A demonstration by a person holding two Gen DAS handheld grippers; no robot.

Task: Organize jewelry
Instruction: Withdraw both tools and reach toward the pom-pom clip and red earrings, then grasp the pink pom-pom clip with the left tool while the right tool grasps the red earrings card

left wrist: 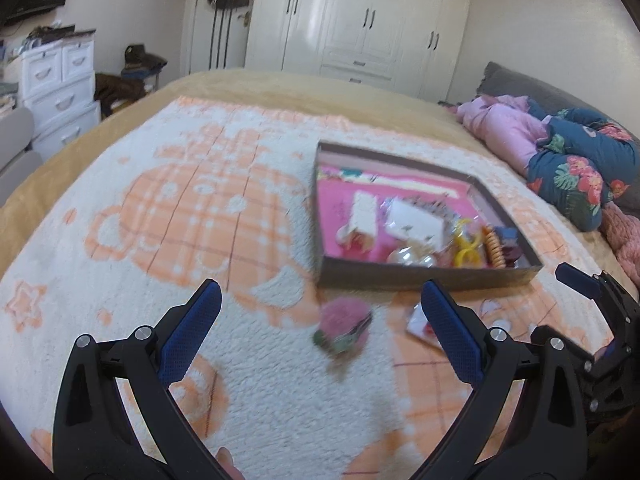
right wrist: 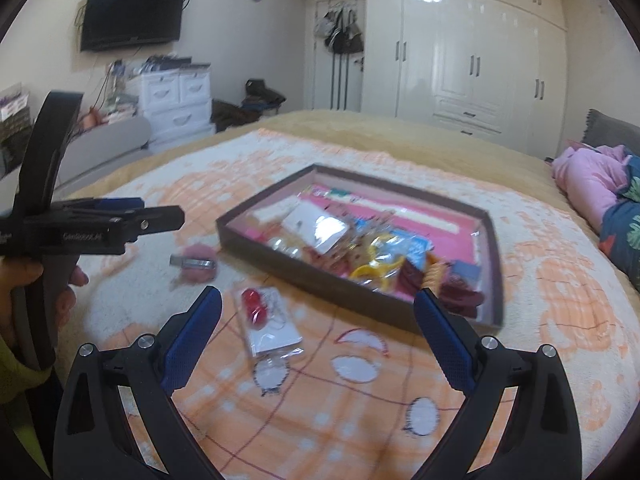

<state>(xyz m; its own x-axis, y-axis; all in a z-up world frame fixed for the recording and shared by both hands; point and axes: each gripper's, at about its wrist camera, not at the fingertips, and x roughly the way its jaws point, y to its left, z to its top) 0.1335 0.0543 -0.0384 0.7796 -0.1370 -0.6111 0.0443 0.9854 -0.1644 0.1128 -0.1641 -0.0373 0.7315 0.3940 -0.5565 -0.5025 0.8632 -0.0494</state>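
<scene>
Blue-padded fingers of our left gripper (left wrist: pixel 320 312) stand wide apart w/ nothing between them, hovering over the fleecy peach-and-white blanket (left wrist: pixel 180 208). In the left wrist view a fuzzy pink hair clip (left wrist: pixel 345 326) lies on the blanket just ahead of the gap, approx 12 o'clock from the tips, slightly right of centre. A bagged red earring card (left wrist: pixel 420 324) sits at 2 o'clock, partly hidden by the right finger. Beyond both, at 1 o'clock, the brown tray (left wrist: pixel 400 276) holds assorted jewelry: white cards, yellow rings, an orange coil, all blurred. Our right gripper (left wrist: pixel 592 292) pokes in at 3 o'clock.

In the right wrist view that gripper (right wrist: pixel 318 306) is also spread open and empty. The earring card (right wrist: pixel 266 322) lies just ahead of the tips, at 11 o'clock, closer to the left finger. The pink clip (right wrist: pixel 196 266) is farther off at 10 o'clock, w/ the left gripper (right wrist: pixel 160 216) above and left of it, seen side-on at 9 o'clock. The tray (right wrist: pixel 320 276) sits at 12–1 o'clock, its near right corner just beyond the right finger; contents blurred.
</scene>
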